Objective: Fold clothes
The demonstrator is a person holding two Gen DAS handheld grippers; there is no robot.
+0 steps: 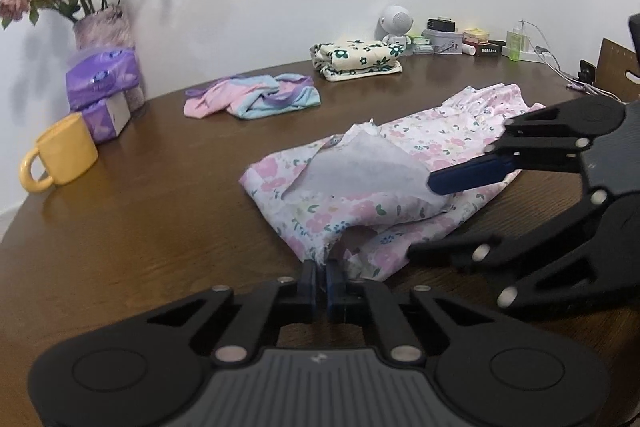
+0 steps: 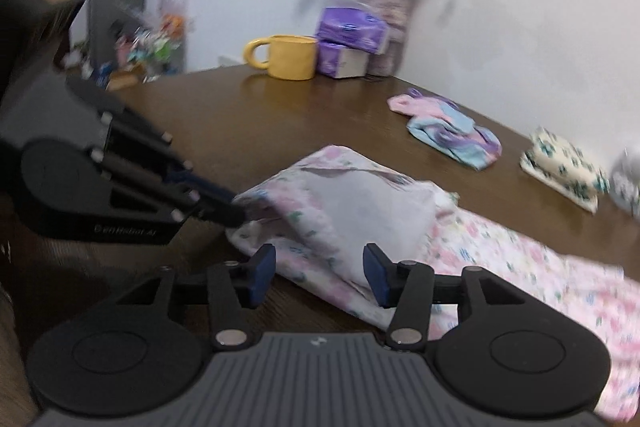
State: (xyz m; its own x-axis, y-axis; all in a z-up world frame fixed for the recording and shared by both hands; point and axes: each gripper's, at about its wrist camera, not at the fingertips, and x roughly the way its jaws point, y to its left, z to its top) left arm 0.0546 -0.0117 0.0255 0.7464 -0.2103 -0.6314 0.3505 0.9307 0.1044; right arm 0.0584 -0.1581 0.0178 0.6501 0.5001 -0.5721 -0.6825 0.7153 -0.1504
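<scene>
A pink floral garment [image 1: 404,171] lies on the brown table [image 1: 152,211], its near end folded back so the pale inside [image 1: 360,167] shows. My left gripper [image 1: 320,269] is shut on the garment's near corner. My right gripper [image 2: 320,269] is open, its jaws wide apart just in front of the folded end [image 2: 360,215], holding nothing. In the left wrist view one blue finger [image 1: 468,175] of the right gripper reaches over the fold. In the right wrist view the left gripper [image 2: 236,207] pinches the garment's left corner.
A yellow mug [image 1: 60,157], purple tissue packs [image 1: 104,83] and a vase of dried roses [image 1: 104,27] stand at the left. A crumpled pink-and-blue garment [image 1: 252,97] and a folded green-flowered one [image 1: 356,61] lie farther back. Small boxes, a bottle [image 1: 516,45] and cables sit at the back right.
</scene>
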